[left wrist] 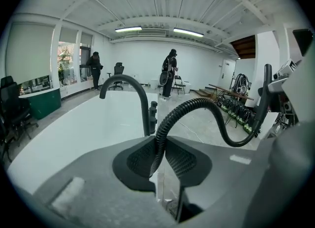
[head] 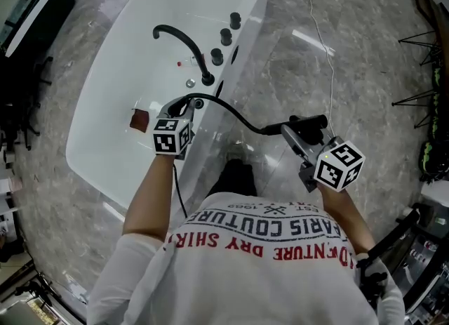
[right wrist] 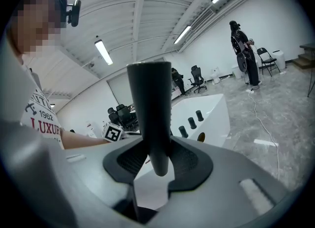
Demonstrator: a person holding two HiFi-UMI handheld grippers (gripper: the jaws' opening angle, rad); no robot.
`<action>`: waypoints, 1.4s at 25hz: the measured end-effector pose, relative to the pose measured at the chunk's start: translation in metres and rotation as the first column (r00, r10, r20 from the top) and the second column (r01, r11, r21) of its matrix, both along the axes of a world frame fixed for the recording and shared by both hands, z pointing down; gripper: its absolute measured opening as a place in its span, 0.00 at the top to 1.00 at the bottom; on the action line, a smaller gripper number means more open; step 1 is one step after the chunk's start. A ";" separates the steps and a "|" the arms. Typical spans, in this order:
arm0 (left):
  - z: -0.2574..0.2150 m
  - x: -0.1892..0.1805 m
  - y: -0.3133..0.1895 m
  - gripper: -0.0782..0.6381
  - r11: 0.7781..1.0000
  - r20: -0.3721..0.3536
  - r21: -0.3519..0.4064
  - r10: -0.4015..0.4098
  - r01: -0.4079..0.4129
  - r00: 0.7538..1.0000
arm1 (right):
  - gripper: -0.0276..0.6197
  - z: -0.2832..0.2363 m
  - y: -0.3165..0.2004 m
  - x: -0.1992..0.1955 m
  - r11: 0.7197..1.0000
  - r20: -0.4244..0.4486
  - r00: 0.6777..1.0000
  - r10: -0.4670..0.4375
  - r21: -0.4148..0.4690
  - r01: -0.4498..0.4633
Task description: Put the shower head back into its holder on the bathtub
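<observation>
Head view: right gripper (head: 298,133) clamps the black shower head (head: 310,121) out over the floor, well apart from the bathtub (head: 126,71). Left gripper (head: 184,108) pinches the hose (head: 238,115) at the tub rim, near the spout (head: 184,39) and three knobs (head: 226,36). Holder not clearly made out.

Left gripper view: jaws clenched on the ribbed hose. It looks flexible and springy, likely to tug back.

Right gripper view: jaws grasp the shower head, which looks smooth, rigid, tapering, probably light and slippery. Mid-shaft hold suits. A person (right wrist: 243,49) stands far behind, not in the way.
</observation>
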State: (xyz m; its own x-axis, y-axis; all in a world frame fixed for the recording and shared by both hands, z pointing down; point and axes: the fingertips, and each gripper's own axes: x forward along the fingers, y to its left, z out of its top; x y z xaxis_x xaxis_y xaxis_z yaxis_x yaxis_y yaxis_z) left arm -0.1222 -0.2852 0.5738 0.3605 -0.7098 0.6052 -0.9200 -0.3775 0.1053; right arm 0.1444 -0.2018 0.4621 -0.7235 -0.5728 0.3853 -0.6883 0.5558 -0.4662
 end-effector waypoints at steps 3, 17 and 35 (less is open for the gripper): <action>0.019 -0.005 0.001 0.80 0.999 0.007 -0.034 -0.016 0.016 1.000 | 0.75 0.003 0.001 0.000 1.000 0.001 1.000 -0.006 -0.010 0.006; 0.081 0.001 0.001 0.80 0.990 0.001 -0.141 -0.001 0.001 1.000 | 0.75 0.013 0.006 0.012 0.998 0.008 0.999 0.053 -0.042 -0.053; 0.144 -0.015 -0.014 0.80 0.970 0.027 -0.242 -0.019 0.025 0.999 | 0.75 0.031 -0.027 -0.003 0.994 0.054 0.997 0.061 -0.090 -0.056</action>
State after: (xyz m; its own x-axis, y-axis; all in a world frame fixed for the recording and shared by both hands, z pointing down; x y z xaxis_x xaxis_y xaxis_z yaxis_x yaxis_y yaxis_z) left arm -0.1375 -0.2993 0.7178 0.3298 -0.5484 0.7685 -0.9311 -0.3236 0.1686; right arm 0.1415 -0.2292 0.4931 -0.7118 -0.5800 0.3961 -0.6896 0.4702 -0.5508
